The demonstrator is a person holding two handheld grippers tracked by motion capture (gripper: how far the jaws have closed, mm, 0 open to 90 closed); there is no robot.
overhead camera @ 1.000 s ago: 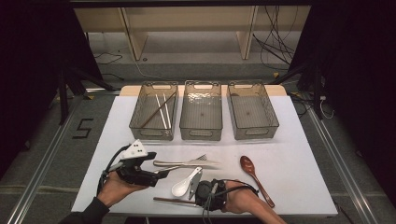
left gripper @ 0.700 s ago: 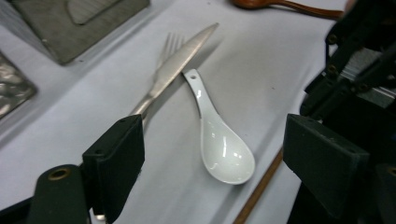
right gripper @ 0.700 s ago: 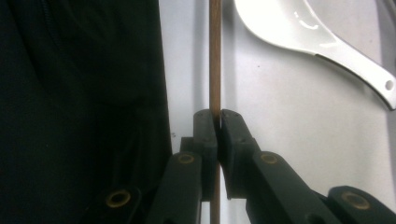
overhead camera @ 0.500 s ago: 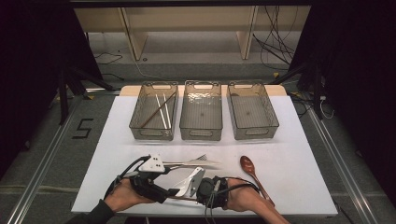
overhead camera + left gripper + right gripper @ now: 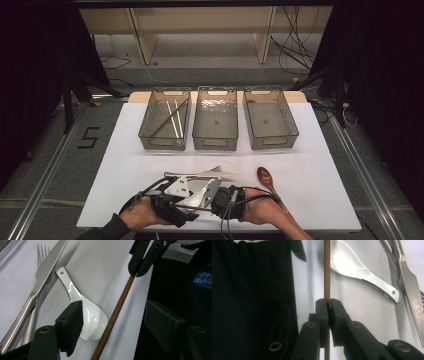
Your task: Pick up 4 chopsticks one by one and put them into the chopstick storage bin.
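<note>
A thin brown chopstick point(image 5: 327, 270) lies low over the white table, and my right gripper point(image 5: 327, 304) is shut on it. In the left gripper view the same chopstick point(image 5: 113, 315) runs between my left gripper's point(image 5: 116, 325) two pads without either touching it. These jaws have just been closing around it. A white ceramic spoon point(image 5: 86, 313) lies on the table just beside the chopstick, by the left pad. In the high view both grippers meet at the table's near edge, the left gripper point(image 5: 176, 206) facing the right gripper point(image 5: 224, 202).
A steel knife point(image 5: 200, 174) and fork point(image 5: 41, 251) lie just beyond the grippers. A wooden spoon point(image 5: 266, 179) rests to the right. Three clear bins stand at the back; the left bin point(image 5: 165, 120) holds several sticks, the middle bin point(image 5: 215, 119) and right bin point(image 5: 270, 119) hold nothing.
My left gripper has moved right, up to the right gripper, and its grey plate now covers the white spoon. The right gripper has kept still with the chopstick.
</note>
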